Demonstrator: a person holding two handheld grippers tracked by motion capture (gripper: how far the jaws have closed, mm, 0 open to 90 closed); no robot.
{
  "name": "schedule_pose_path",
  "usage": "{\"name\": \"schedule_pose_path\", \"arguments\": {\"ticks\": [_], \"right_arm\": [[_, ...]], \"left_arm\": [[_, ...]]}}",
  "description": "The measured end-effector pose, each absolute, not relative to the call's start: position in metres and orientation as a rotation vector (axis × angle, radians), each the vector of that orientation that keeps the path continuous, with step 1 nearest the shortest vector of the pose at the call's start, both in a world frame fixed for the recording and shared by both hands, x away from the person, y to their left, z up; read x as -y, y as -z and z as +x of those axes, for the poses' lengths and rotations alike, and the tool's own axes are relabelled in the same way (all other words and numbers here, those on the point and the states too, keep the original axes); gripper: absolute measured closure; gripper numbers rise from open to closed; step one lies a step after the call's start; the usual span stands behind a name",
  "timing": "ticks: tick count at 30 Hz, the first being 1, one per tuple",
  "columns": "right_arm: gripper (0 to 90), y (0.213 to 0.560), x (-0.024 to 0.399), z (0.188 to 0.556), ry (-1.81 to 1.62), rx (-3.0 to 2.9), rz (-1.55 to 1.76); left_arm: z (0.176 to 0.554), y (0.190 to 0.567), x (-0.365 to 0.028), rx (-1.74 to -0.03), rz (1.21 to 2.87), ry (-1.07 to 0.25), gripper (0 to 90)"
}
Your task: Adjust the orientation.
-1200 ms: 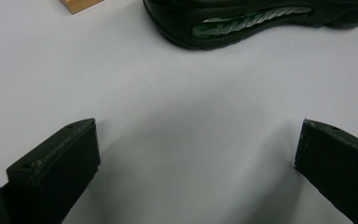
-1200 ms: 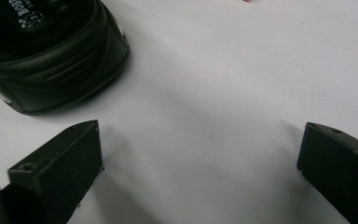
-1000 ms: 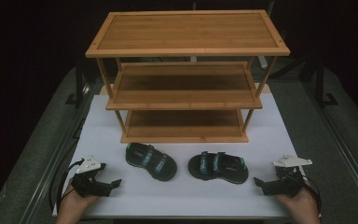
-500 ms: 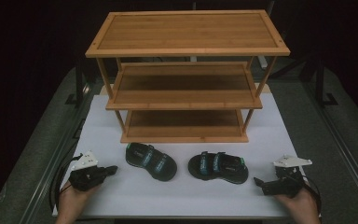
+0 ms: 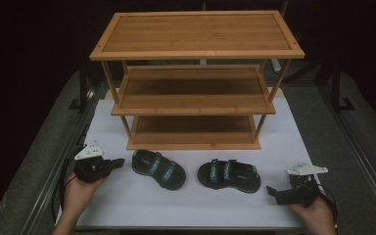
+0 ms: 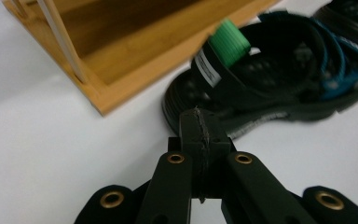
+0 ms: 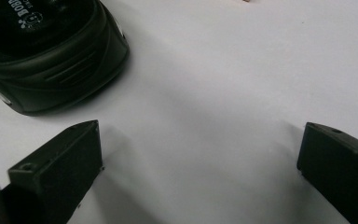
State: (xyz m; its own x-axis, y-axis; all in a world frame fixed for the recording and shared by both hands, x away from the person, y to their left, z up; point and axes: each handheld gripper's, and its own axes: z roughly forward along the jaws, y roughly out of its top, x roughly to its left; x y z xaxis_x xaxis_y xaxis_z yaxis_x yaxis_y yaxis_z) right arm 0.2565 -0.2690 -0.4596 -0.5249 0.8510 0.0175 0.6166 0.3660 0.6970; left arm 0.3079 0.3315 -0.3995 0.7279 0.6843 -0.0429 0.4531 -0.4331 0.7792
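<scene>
Two chunky black rubber sandals, left one [image 5: 157,169] and right one [image 5: 230,175], sit side by side on the smooth white desk [image 5: 191,205], just in front of a slatted three-tier bamboo rack [image 5: 196,78]. Left claw [image 5: 118,161] pinched closed on nothing, right claw [image 5: 270,192] wide open. Dark room around.

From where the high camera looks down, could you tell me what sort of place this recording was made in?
Probably a staged recording bench rather than a home: a white mat covers a grey table against a dark backdrop, with only a three-tier wooden shoe rack and two sandals laid out as props.
</scene>
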Motion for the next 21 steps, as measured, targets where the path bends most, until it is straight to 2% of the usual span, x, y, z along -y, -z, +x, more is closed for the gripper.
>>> {"name": "schedule_pose_path", "arguments": {"ticks": [21], "right_arm": [[0.0, 0.46, 0.269, 0.256, -0.944, -2.285, 1.285]], "left_arm": [[0.372, 0.402, -0.302, -0.831, 2.093, -0.288, 90.0]]}}
